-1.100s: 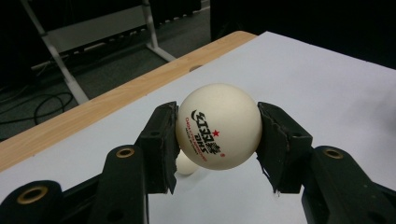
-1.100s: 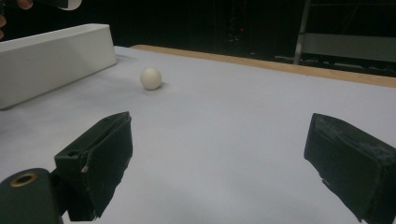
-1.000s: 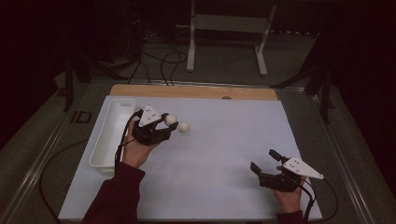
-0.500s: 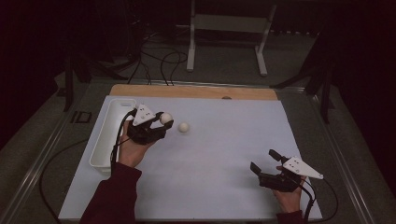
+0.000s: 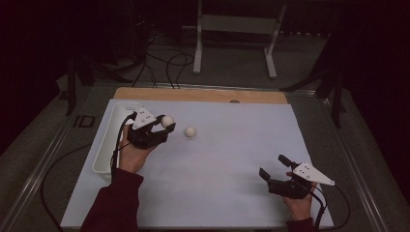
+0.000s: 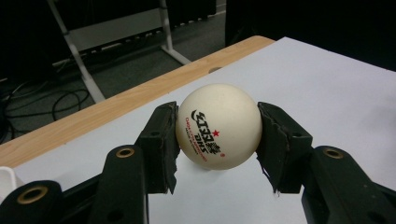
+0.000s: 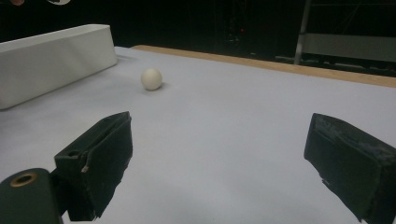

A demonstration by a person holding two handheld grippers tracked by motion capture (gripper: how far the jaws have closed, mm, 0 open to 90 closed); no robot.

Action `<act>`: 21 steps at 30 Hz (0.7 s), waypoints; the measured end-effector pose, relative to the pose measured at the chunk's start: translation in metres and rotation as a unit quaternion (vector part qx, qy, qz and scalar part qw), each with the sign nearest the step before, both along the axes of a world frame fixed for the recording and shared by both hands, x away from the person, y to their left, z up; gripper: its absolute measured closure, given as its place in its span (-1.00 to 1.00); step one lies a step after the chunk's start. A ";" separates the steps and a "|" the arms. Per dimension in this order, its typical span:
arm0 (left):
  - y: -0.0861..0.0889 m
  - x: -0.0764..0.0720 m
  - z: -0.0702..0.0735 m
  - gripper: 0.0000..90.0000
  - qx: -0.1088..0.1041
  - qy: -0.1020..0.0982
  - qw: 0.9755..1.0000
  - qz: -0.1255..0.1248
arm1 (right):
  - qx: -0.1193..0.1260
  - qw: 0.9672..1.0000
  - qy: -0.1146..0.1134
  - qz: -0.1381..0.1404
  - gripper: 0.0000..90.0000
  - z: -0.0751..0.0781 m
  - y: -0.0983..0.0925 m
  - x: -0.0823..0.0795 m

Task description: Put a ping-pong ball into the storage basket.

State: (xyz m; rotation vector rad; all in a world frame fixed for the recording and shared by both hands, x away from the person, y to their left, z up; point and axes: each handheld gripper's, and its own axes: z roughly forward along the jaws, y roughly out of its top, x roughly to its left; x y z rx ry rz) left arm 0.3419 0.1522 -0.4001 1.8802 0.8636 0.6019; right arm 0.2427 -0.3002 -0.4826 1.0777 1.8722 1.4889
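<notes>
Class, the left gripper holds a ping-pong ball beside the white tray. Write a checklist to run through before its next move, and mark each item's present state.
1. Left gripper jaws pinch the cream ping-pong ball with printed logo on both sides: ok.
2. Ball lifted off the white paper sheet: ok.
3. Long white plastic tray beside the left hand: ok.
4. Tray's contents: cannot tell.
5. Second plain cream ball lies apart: ok.
6. Right gripper open, away: ok.

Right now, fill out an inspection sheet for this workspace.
Surface: white sheet over a wooden table, flat.
Job's things: held ball; loose ball on the sheet; white tray at the left edge.
Clutter: nothing seen.
Grippers: left gripper shut on the held ball; right gripper open, holding nothing.
Cables: one cable trails from the right gripper; floor cables beyond the table.
Surroundings: dark room, metal stand behind.
</notes>
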 end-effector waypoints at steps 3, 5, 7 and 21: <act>0.001 0.000 0.000 0.13 0.000 0.000 1.000 0.002 | -0.001 1.000 0.000 0.000 -0.83 0.000 0.000 0.000; 0.001 0.000 0.000 0.13 0.000 0.000 1.000 0.002 | 0.000 1.000 0.000 0.000 -0.83 0.000 0.000 0.000; 0.001 0.000 0.000 0.13 0.000 0.000 1.000 0.002 | 0.000 1.000 0.000 0.000 -0.83 0.000 0.000 0.000; 0.014 -0.002 0.000 0.13 0.003 -0.001 1.000 0.016 | -0.001 1.000 0.000 0.000 -0.83 0.000 0.000 0.000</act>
